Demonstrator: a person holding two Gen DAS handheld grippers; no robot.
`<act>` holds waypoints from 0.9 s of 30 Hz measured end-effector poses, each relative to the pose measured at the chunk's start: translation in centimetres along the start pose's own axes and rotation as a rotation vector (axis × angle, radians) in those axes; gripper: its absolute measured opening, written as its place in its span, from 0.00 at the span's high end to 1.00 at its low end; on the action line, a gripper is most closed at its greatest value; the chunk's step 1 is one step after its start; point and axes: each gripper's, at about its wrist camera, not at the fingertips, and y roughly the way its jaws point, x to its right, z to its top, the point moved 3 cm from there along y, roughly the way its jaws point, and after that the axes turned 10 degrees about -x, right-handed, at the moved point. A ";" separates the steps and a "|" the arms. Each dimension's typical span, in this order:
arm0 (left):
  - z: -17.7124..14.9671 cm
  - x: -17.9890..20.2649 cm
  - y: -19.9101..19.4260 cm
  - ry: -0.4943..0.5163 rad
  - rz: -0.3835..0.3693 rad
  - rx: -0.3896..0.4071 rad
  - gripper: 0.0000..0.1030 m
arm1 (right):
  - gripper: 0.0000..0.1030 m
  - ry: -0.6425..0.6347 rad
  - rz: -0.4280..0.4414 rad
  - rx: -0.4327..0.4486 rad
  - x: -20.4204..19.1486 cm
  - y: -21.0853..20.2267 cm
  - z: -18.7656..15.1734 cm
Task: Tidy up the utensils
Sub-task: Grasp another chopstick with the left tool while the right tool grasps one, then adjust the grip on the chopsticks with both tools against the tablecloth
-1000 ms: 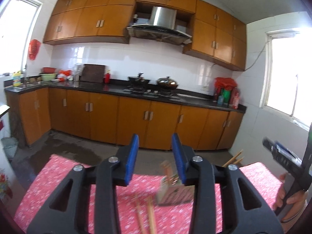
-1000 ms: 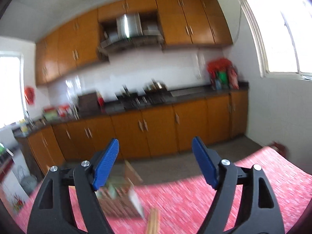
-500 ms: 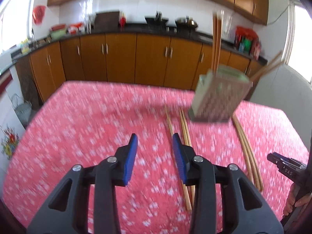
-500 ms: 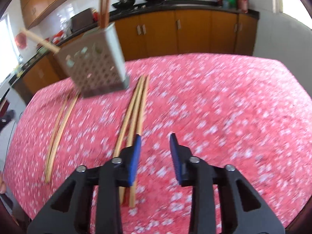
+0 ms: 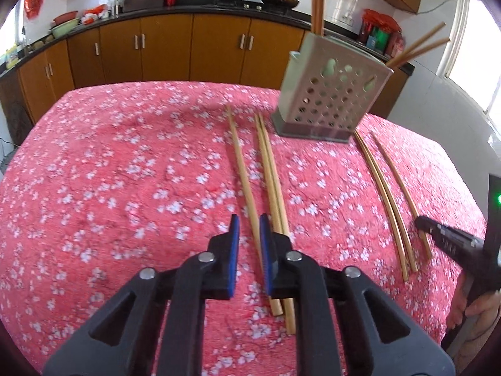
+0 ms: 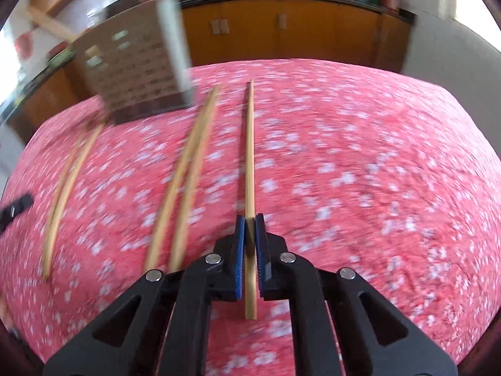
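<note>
While the left tool (image 5: 249, 219) is closing around one chopstick (image 5: 242, 169) lying on the red flowered surface (image 5: 125, 172), the right tool (image 6: 249, 219) clamps a single chopstick (image 6: 249, 144) near the perforated holder (image 5: 328, 94).

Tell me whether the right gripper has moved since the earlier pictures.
Yes. The right gripper has come down toward the red tablecloth: kitchen cabinets that filled its view earlier now sit at the top edge, and its pads are shut on a single chopstick.
</note>
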 end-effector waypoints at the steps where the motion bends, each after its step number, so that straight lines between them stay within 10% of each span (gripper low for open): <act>1: -0.1 0.2 0.3 0.004 0.001 -0.006 0.88 | 0.93 0.004 0.003 -0.001 0.3 0.0 0.1; 27: 2.2 -4.0 3.6 -0.031 0.183 -0.025 0.88 | 0.88 -0.024 -0.064 0.063 1.7 2.1 4.3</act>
